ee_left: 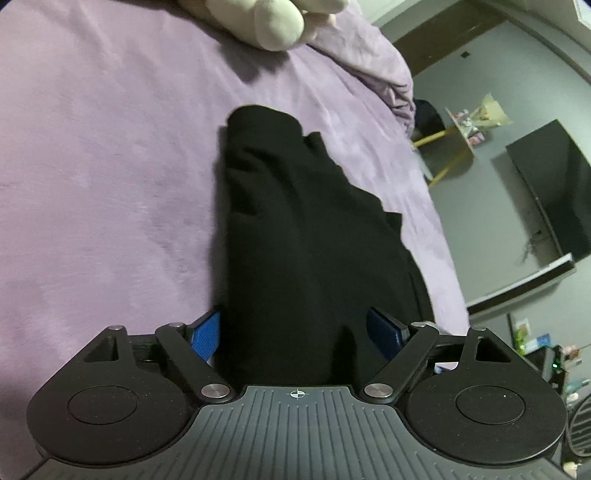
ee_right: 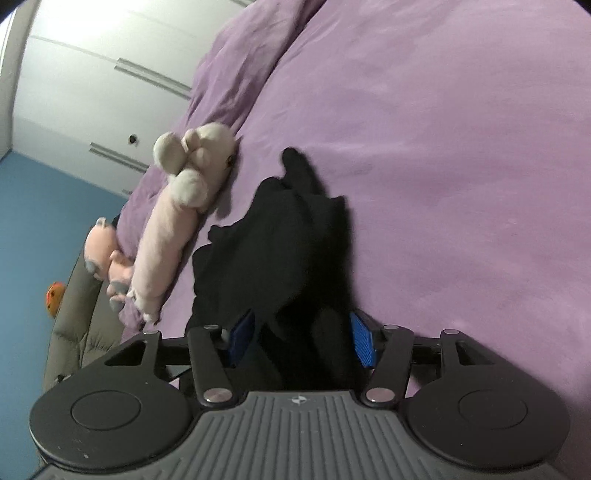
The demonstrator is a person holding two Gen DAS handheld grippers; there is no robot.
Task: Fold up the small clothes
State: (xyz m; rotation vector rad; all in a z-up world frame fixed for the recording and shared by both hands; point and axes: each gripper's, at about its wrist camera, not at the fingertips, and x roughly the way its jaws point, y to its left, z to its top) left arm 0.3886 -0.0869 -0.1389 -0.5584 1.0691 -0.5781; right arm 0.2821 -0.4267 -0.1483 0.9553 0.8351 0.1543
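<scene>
A black garment (ee_left: 295,229) lies bunched in a long fold on the purple bedsheet (ee_left: 103,166). In the left wrist view its near end passes between the blue pads (ee_left: 207,334) of my left gripper (ee_left: 295,332), whose jaws stand wide apart around the cloth. In the right wrist view the same garment (ee_right: 284,240) runs between the blue pads (ee_right: 364,343) of my right gripper (ee_right: 303,341), jaws also apart with cloth filling the gap. Whether either pair presses the cloth is unclear.
A pale plush toy (ee_right: 177,221) lies on the bed beside the garment, with a pink one (ee_right: 107,254) behind it; the pale one also shows in the left wrist view (ee_left: 273,18). A rumpled purple duvet (ee_left: 369,62), a stool (ee_left: 447,147) and a dark TV (ee_left: 554,192) are beyond the bed edge.
</scene>
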